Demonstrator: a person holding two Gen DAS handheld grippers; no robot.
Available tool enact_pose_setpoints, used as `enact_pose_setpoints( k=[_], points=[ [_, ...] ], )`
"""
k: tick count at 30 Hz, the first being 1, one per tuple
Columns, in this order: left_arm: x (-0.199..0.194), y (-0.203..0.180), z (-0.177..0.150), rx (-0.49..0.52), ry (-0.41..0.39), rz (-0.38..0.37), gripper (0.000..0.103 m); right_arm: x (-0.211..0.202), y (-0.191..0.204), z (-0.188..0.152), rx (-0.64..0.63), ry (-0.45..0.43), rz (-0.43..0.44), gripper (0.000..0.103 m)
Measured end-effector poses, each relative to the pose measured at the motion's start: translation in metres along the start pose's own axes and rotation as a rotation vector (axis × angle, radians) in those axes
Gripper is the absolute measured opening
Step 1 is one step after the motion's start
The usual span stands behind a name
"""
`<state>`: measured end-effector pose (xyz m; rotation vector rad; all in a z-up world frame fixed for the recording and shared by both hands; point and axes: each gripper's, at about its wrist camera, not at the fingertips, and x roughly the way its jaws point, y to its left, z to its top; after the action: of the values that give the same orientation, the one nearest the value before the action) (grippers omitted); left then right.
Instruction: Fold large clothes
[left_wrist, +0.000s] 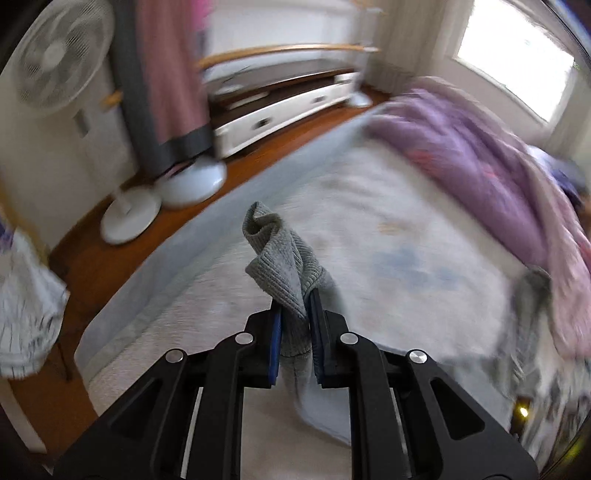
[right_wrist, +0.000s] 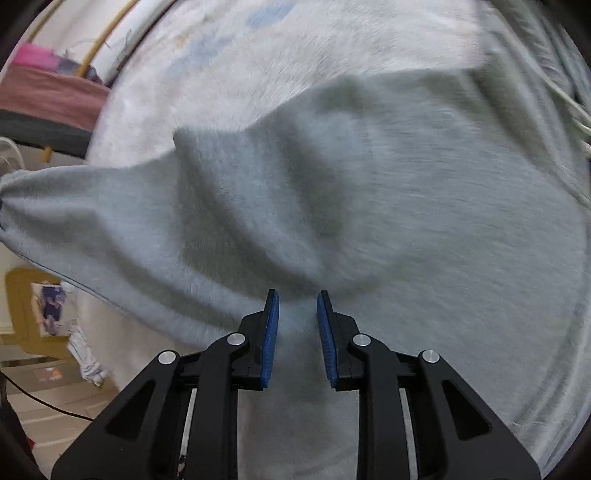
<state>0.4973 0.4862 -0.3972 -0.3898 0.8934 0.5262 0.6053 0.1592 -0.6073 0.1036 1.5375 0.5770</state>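
Two grippers clamped one soft grey knit garment (right_wrist: 369, 192); motion blur obscured its outline.
Left gripper (left_wrist: 295, 306) pinched a ribbed corner; right gripper (right_wrist: 297, 306) gripped a fold above the pale bed cover (left_wrist: 369, 221).

white fans (left_wrist: 129, 218), TV cabinet (left_wrist: 284, 107), window (left_wrist: 517, 59)

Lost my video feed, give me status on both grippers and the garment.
Left gripper shut on grey garment, ribbed edge. Right gripper gripping garment body. Purple blanket heaped on far side of bed.
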Motion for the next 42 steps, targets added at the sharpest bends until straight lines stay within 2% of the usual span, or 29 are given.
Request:
enact_pose_setpoints(
  k=[4,7,12,13,17,19,21,24,25,26,28,29,32,33,36,40,41,42],
  points=[
    [-0.033,-0.093,-0.021,0.107,-0.027,-0.09,0.014,-0.054,-0.049,-0.023,0.031,-0.066,0.005,0.02],
    [-0.05,-0.187,-0.052,0.199,-0.034,-0.169,0.014,-0.102,-0.099,-0.044,0.061,-0.13,-0.03,0.021],
    [-0.051,-0.326,-0.119,0.302,0.038,-0.317,0.014,-0.187,-0.189,-0.084,0.115,-0.239,-0.134,0.021],
    [-0.05,-0.355,-0.136,0.327,0.05,-0.343,0.014,-0.197,-0.195,-0.09,0.126,-0.255,-0.15,0.021],
    [-0.035,-0.44,-0.201,0.432,0.089,-0.375,0.014,-0.252,-0.265,-0.118,0.182,-0.316,-0.241,0.021],
    [-0.017,-0.478,-0.235,0.505,0.133,-0.378,0.014,-0.27,-0.291,-0.129,0.207,-0.334,-0.276,0.021],
    [0.0,-0.5,-0.271,0.557,0.201,-0.378,0.014,-0.284,-0.319,-0.141,0.249,-0.355,-0.291,0.021],
    [0.032,-0.523,-0.306,0.624,0.296,-0.329,0.02,-0.298,-0.351,-0.155,0.297,-0.37,-0.302,0.022],
    [0.039,-0.528,-0.313,0.631,0.331,-0.33,0.032,-0.3,-0.359,-0.158,0.308,-0.373,-0.303,0.023],
    [0.042,-0.529,-0.317,0.629,0.346,-0.333,0.057,-0.301,-0.367,-0.16,0.317,-0.375,-0.305,0.023],
    [0.04,-0.523,-0.315,0.59,0.331,-0.353,0.08,-0.302,-0.375,-0.16,0.323,-0.381,-0.315,0.023],
    [0.036,-0.519,-0.316,0.572,0.327,-0.377,0.084,-0.302,-0.379,-0.159,0.325,-0.383,-0.317,0.023],
    [0.03,-0.5,-0.303,0.482,0.365,-0.456,0.088,-0.306,-0.39,-0.153,0.337,-0.397,-0.326,0.023],
    [0.03,-0.496,-0.301,0.468,0.359,-0.459,0.088,-0.305,-0.392,-0.148,0.34,-0.403,-0.327,0.023],
    [0.043,-0.479,-0.287,0.436,0.358,-0.362,0.089,-0.307,-0.402,-0.132,0.335,-0.418,-0.343,0.023],
    [0.077,-0.445,-0.271,0.437,0.353,-0.141,0.089,-0.305,-0.421,-0.099,0.326,-0.435,-0.359,0.023],
    [0.084,-0.437,-0.268,0.43,0.362,-0.112,0.089,-0.304,-0.428,-0.091,0.327,-0.44,-0.365,0.023],
    [0.089,-0.43,-0.265,0.421,0.371,-0.095,0.089,-0.302,-0.435,-0.085,0.33,-0.441,-0.382,0.028]
  ],
)
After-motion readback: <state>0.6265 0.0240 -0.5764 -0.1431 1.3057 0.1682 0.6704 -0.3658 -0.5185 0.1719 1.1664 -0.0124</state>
